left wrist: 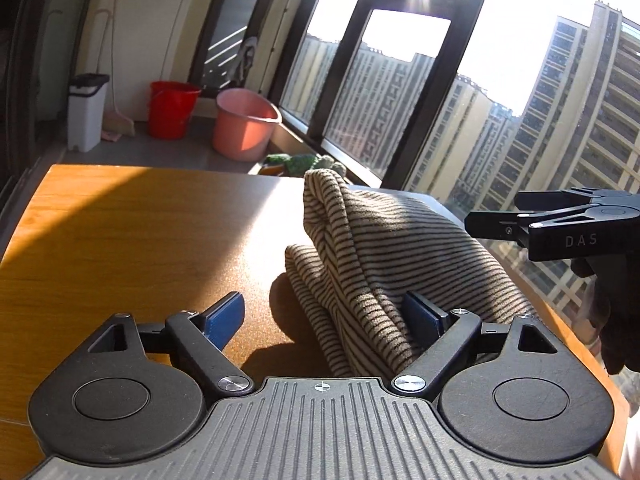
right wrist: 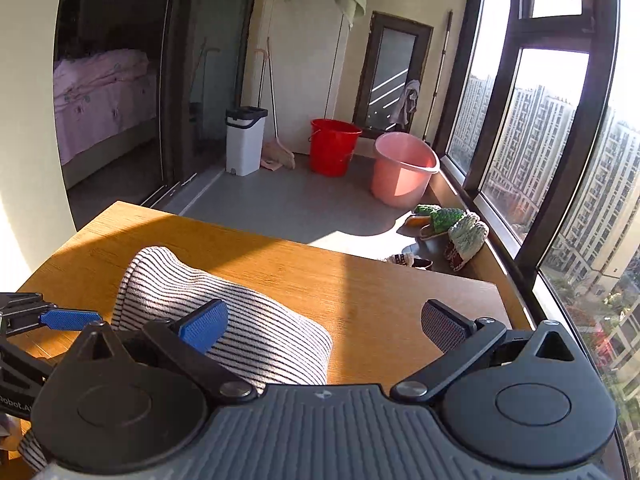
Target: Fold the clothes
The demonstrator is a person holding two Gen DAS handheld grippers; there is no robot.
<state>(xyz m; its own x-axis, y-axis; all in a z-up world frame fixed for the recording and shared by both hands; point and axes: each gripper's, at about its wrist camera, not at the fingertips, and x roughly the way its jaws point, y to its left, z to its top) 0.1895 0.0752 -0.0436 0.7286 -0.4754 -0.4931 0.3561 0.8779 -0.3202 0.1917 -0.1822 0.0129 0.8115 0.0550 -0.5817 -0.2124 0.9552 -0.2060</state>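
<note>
"DAS" — on right gripper body

A folded garment is lying on the tabletop, toward its left side. Beyond the tabletop, two buckets are standing side by side on the floor, a bin sitting to their left, slippers lying beneath the window.

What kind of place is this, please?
Probably an enclosed apartment balcony used for laundry, high up: tall dark-framed windows facing tower blocks, a red plastic bucket beside a round pink plastic basin, and a straw broom.
</note>
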